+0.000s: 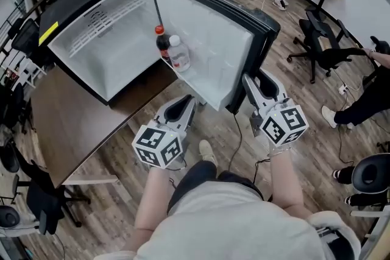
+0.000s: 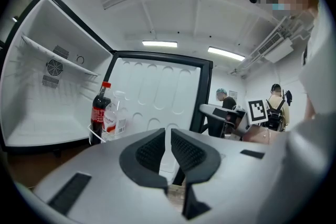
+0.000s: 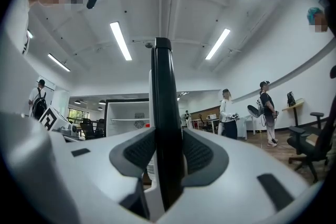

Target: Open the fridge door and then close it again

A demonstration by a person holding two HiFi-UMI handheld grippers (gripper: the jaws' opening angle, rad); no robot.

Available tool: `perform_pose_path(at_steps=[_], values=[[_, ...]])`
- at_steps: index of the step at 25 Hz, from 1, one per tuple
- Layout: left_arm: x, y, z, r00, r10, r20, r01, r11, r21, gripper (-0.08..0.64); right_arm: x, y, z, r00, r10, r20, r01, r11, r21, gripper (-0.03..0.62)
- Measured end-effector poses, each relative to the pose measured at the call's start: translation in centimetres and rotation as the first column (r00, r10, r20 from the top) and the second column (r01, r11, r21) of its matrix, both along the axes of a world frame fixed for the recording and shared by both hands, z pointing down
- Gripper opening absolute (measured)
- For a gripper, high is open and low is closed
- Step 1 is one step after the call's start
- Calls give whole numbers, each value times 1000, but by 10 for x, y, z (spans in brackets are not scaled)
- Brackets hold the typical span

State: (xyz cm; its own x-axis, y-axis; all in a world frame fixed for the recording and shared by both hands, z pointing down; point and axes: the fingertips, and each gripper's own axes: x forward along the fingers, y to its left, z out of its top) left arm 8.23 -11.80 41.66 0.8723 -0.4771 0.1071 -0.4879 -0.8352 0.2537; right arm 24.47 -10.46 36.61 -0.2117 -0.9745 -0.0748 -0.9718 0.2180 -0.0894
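Observation:
A small black fridge [image 1: 91,27] stands on a brown table [image 1: 61,125], its white inside bare. Its door [image 1: 210,39] is swung wide open toward me. A cola bottle [image 1: 162,45] and a clear bottle [image 1: 178,53] sit in the door shelf; the left gripper view shows the cola bottle [image 2: 100,113] too. My right gripper [image 1: 248,81] is shut on the door's black outer edge [image 3: 163,86], with a pad on each side. The left gripper [image 1: 186,101] hangs just below the door's inner face, and in its own view the left gripper [image 2: 168,135] is shut with nothing in it.
Black office chairs [image 1: 323,52] stand at the right and another chair [image 1: 36,198] at the lower left. A person [image 1: 372,94] sits at the right edge and others stand at the back. A cable [image 1: 239,143] runs across the wooden floor below the door.

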Motion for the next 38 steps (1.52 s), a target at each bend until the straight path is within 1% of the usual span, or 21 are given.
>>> perform_pose_path(at_steps=[5, 10, 20, 24, 28, 33, 38], values=[[-2, -15, 1, 1000, -21, 9, 21, 1000, -1, 35, 23, -9, -1, 998, 57, 7, -57, 998, 10, 152], [-6, -29, 3, 999, -51, 7, 51, 998, -25, 35, 46, -20, -3, 993, 118, 19, -119, 993, 13, 150], [-7, -64, 11, 996, -85, 17, 86, 995, -44, 34, 76, -39, 3, 983, 174, 61, -175, 984, 13, 146], [-13, -71, 14, 995, -101, 2, 101, 993, -53, 32, 84, -42, 5, 976, 202, 81, -204, 979, 14, 146], [-11, -77, 11, 993, -119, -2, 118, 991, -66, 31, 99, -49, 0, 972, 212, 100, -214, 977, 8, 146], [-9, -86, 9, 990, -140, -8, 139, 987, -82, 29, 116, -57, -3, 974, 206, 91, -207, 978, 3, 146], [-13, -96, 7, 987, -158, -5, 158, 984, -81, 26, 123, -64, -1, 972, 214, 101, -215, 977, -3, 146]])
